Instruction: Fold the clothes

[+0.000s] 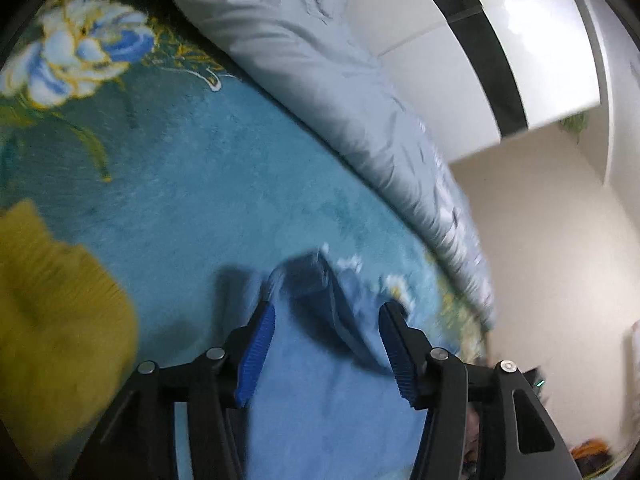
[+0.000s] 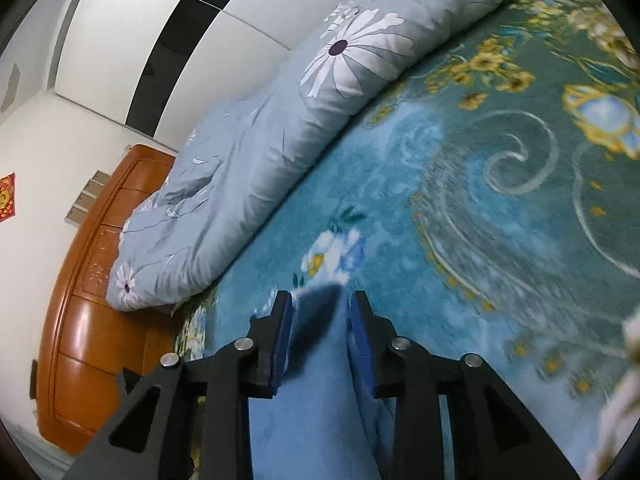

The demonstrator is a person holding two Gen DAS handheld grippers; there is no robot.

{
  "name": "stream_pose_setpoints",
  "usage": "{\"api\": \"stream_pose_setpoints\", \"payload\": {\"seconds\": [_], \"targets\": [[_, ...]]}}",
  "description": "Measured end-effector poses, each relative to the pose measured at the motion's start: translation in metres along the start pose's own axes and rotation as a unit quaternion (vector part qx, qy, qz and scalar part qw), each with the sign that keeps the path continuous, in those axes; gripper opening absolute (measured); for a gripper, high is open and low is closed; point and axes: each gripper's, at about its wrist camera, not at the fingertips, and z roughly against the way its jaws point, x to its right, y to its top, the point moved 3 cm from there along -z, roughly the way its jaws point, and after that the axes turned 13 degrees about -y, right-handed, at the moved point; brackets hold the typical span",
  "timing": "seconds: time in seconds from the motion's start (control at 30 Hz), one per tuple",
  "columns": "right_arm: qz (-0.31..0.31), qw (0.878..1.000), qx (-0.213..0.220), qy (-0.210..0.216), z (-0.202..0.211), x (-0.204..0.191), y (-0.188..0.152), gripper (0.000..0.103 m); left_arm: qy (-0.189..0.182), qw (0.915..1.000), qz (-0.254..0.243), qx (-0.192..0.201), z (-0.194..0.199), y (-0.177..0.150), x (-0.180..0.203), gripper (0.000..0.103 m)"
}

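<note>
Left gripper [image 1: 326, 304] jaws stand well apart, nothing pinched; a dark folded edge of the blue garment [image 1: 320, 360] lies between and just ahead of the blue pads [image 1: 256, 356], no contact that I can make out. Right gripper [image 2: 318, 300] jaws stand narrower, a raised fold of the same blue garment [image 2: 316, 380] running up between them; frame too blurred to tell whether the pads press on it.

Room to move: open teal floral blanket [image 1: 180, 184] ahead of both grippers. Pale blue duvet [image 1: 312, 72] with daisy print lies in a long roll ahead, bounding that open stretch; beyond it white wall panels [image 1: 448, 72] with a dark stripe.

Around: mustard-yellow knit garment [image 1: 52, 320] heaped left of the left gripper, well clear of its fingers. To the right of it the blanket ends and floor clutter shows, indistinct. Wooden headboard [image 2: 92, 300] left of the right gripper, past the end of the duvet [image 2: 248, 160]. Blanket [image 2: 500, 200] open to its right.

Pose: both grippers tilted downward toward the bed, each rolled somewhat, garment cloth passing under their fingers toward the cameras
</note>
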Motion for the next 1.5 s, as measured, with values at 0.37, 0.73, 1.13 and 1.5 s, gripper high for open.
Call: {"api": "stream_pose_setpoints", "payload": {"seconds": [0.37, 0.73, 1.13, 1.5], "targets": [[-0.009, 0.998, -0.064, -0.02, 0.03, 0.054, -0.106, 0.033, 0.145, 0.9858, -0.069, -0.048, 0.039, -0.105, -0.004, 0.059], [-0.129, 0.99, -0.029, 0.045, -0.004, 0.047, -0.126, 0.04, 0.099, 0.9949, 0.01, -0.017, 0.021, -0.111, -0.016, 0.056], [-0.1, 0.995, -0.008, 0.023, 0.005, 0.034, -0.123, 0.011, 0.083, 0.996, 0.032, 0.003, 0.022, -0.111, -0.023, 0.015], [-0.119, 0.992, -0.032, -0.012, -0.002, 0.043, -0.135, 0.04, 0.074, 0.9959, 0.052, 0.002, 0.017, -0.11, -0.032, 0.022]]}}
